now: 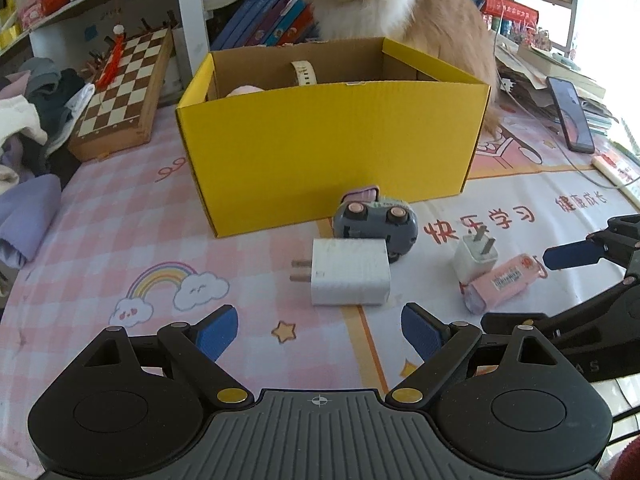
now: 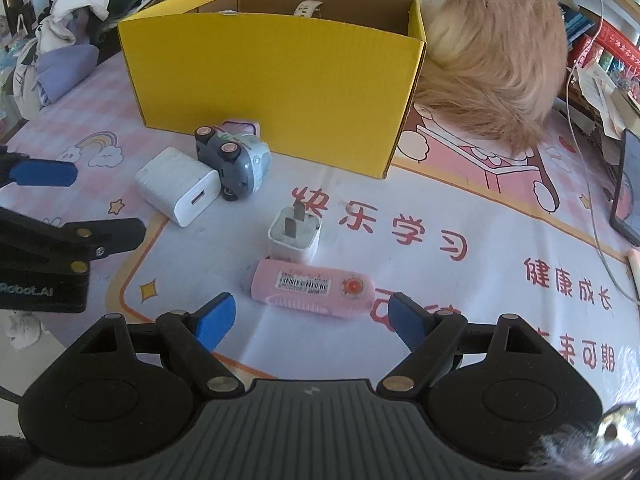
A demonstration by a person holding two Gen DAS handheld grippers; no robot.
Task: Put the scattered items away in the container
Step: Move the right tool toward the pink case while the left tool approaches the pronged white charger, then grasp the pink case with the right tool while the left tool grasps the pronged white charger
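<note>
A yellow cardboard box (image 1: 332, 148) (image 2: 276, 80) stands open on the table, with a cream strap (image 1: 303, 73) and a pink item (image 1: 245, 91) inside. In front of it lie a large white charger (image 1: 350, 277) (image 2: 176, 186), a grey toy car (image 1: 376, 224) (image 2: 236, 164) on its side, a small white plug (image 1: 475, 259) (image 2: 295, 239) and a pink oblong case (image 1: 498, 283) (image 2: 312, 287). My left gripper (image 1: 320, 332) is open and empty just short of the large charger. My right gripper (image 2: 312, 318) is open and empty, its fingers either side of the pink case's near edge.
An orange and white cat (image 1: 400, 4) (image 2: 492, 48) sits against the box's far right side. A chessboard (image 1: 124, 88) and a clothes pile (image 1: 28, 128) lie left. A phone (image 1: 570, 114) (image 2: 628, 196), cables and books lie right.
</note>
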